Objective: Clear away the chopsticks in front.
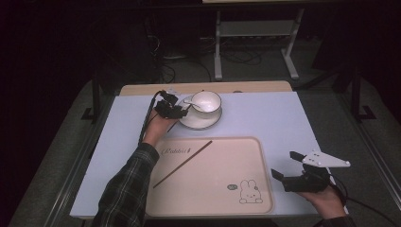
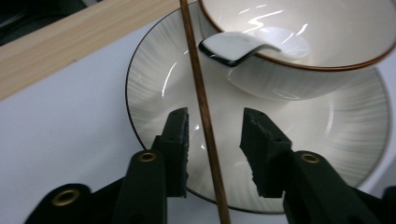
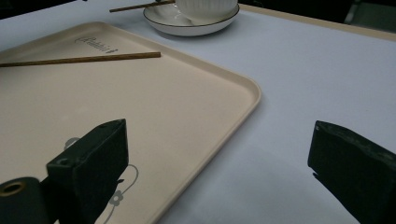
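My left gripper [image 1: 176, 110] is at the left rim of a white saucer [image 1: 201, 122] at the table's far side. In the left gripper view, a brown chopstick [image 2: 201, 102] lies across the saucer [image 2: 154, 79] and runs between the jaws of the left gripper [image 2: 215, 113]; a gap shows on each side of it, so the pads do not press it. A white bowl [image 2: 303, 28] with a brown rim stands on the saucer, a white spoon [image 2: 233, 46] resting in it. A second chopstick [image 1: 182, 163] lies slantwise on the beige tray [image 1: 213, 198]. My right gripper [image 1: 283, 164] hovers open right of the tray, nothing between its jaws.
The tray [image 3: 187, 93] with a rabbit print fills the near middle of the pale blue table mat [image 1: 265, 118]. A wooden table edge [image 2: 70, 51] runs behind the saucer. Bare mat lies right of the tray and between the tray and the saucer.
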The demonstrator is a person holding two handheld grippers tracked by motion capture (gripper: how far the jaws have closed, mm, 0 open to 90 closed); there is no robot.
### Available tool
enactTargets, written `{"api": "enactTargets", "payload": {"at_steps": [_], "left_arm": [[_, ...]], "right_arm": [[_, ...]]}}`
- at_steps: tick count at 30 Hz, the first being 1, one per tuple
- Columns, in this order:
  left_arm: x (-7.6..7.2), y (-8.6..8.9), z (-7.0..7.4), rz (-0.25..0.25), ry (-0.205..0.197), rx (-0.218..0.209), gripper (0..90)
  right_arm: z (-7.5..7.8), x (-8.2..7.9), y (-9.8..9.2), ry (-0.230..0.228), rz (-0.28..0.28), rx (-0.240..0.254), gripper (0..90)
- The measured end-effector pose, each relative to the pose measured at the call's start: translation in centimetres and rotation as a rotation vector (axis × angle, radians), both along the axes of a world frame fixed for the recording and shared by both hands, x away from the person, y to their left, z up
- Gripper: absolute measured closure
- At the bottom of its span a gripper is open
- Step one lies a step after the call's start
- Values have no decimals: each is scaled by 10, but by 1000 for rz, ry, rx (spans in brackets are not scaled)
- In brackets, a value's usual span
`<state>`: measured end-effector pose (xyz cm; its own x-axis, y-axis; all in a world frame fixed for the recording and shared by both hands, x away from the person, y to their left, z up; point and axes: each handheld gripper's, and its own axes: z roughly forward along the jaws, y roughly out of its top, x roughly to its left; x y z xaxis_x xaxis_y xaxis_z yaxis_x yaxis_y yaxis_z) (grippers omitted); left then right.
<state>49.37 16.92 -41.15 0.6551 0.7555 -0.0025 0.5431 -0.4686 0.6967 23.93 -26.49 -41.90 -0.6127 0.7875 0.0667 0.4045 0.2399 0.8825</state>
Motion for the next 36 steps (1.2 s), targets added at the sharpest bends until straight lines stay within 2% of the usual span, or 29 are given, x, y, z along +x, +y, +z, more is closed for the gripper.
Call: {"api": "enactTargets", "payload": {"at_steps": [3,6,10,14,21,29,32,34,36], "left_arm": [[5,-1,-6,10,28,-23,669],[7,-4,-12,18,45,-10,705],[9,-6,-17,28,68,-24,758],[9,-5,-17,49,69,-22,838],[7,-1,-11,70,48,-16,841],[-3,20,4,89,63,-20,841],[-13,35,9,98,73,-24,842],[-15,39,11,102,74,-29,841],[-25,51,14,114,82,-39,842]], "right_arm": [[0,0,0,1,4,-2,45],[0,0,1,0,4,0,44],[0,0,1,-1,6,3,44],[0,0,0,0,3,5,44],[0,0,0,0,2,4,44],[1,-1,-1,-4,2,2,44],[1,-1,-1,-4,2,1,44],[1,-1,-1,-4,1,1,44],[1,-1,0,-5,2,-1,44]]}}
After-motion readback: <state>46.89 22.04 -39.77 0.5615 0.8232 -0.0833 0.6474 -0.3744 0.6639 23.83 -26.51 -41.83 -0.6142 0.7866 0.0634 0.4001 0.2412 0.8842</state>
